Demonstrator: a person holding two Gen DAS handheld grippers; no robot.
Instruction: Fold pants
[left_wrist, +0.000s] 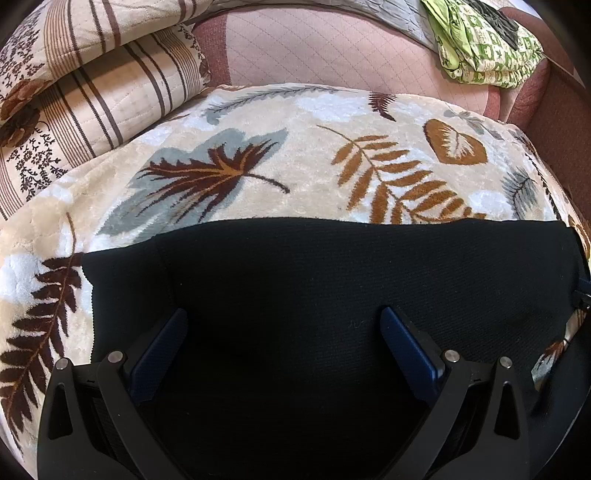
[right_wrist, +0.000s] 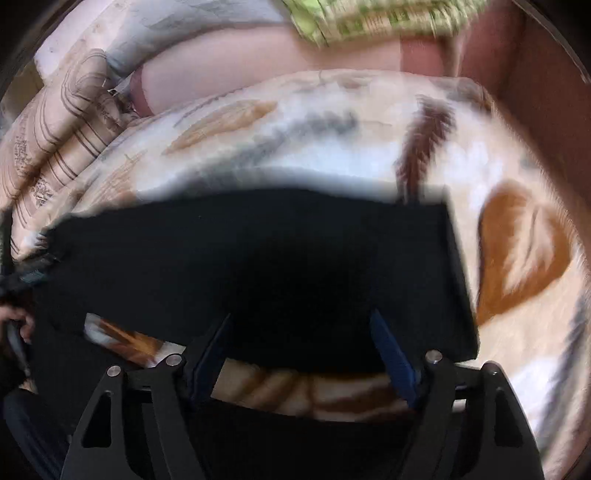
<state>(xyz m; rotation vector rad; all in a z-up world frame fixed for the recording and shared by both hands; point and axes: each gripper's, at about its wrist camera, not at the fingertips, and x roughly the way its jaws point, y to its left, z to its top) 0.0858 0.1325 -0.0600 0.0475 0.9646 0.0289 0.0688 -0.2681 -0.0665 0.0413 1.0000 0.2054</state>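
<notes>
Left gripper (left_wrist: 284, 332), jaws spread, hovers over the black pants (left_wrist: 332, 280) with nothing pinched between its blue pads (left_wrist: 410, 347). Right gripper (right_wrist: 301, 343), jaws likewise spread, stands at the near edge of the pants (right_wrist: 258, 266), the pads straddling the cloth without pressing it; this view is blurred. The pants lie as a flat dark rectangle on the leaf-patterned blanket (left_wrist: 295, 155) covering the bed. A striped quilt (left_wrist: 92, 92) and green cloth (left_wrist: 480, 48) lie beyond. Judged step: a fold just laid down and released. The next move calls for re-gripping an edge to fold again or smoothing the stack.
</notes>
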